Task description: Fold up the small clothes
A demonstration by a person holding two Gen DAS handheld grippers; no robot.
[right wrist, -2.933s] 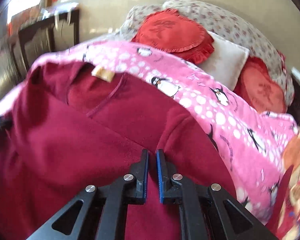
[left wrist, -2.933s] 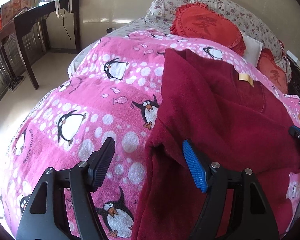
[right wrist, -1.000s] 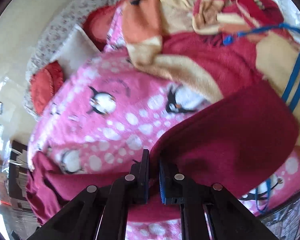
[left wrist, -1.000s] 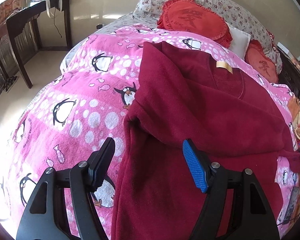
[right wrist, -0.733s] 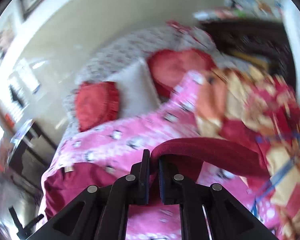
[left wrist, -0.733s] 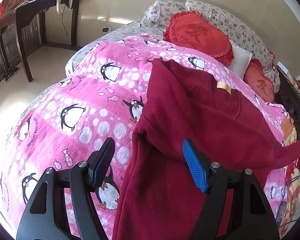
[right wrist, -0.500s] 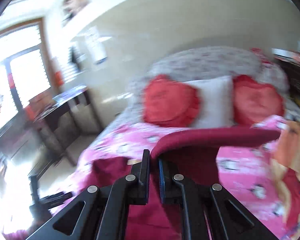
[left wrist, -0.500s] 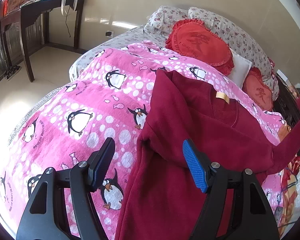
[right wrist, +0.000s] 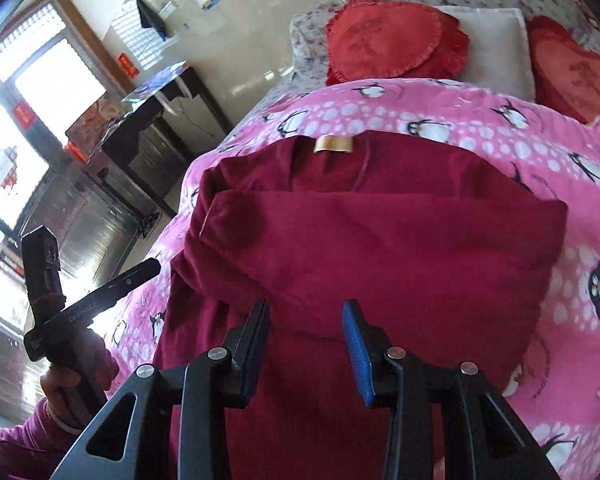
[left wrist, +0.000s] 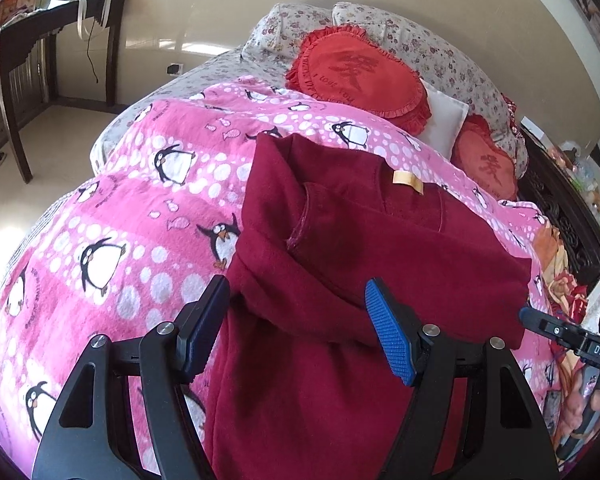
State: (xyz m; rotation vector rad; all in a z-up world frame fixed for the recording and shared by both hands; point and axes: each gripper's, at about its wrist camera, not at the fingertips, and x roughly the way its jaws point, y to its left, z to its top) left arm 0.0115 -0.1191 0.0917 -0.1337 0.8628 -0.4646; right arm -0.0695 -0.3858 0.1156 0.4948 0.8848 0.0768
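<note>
Left gripper (left wrist: 300, 332): fingers wide apart, holding nothing, poised over the maroon sweater (left wrist: 372, 248). Right gripper (right wrist: 306, 340): fingers parted, empty. Sweater lies ahead of and beneath both finger pairs on the pink penguin blanket (left wrist: 132, 216), one sleeve (right wrist: 380, 240) folded across the body, tan neck label (right wrist: 334, 144) beyond.

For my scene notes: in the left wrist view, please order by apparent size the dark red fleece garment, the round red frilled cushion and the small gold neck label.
1. Dark red fleece garment, though nearest the camera.
2. Round red frilled cushion.
3. Small gold neck label.
</note>
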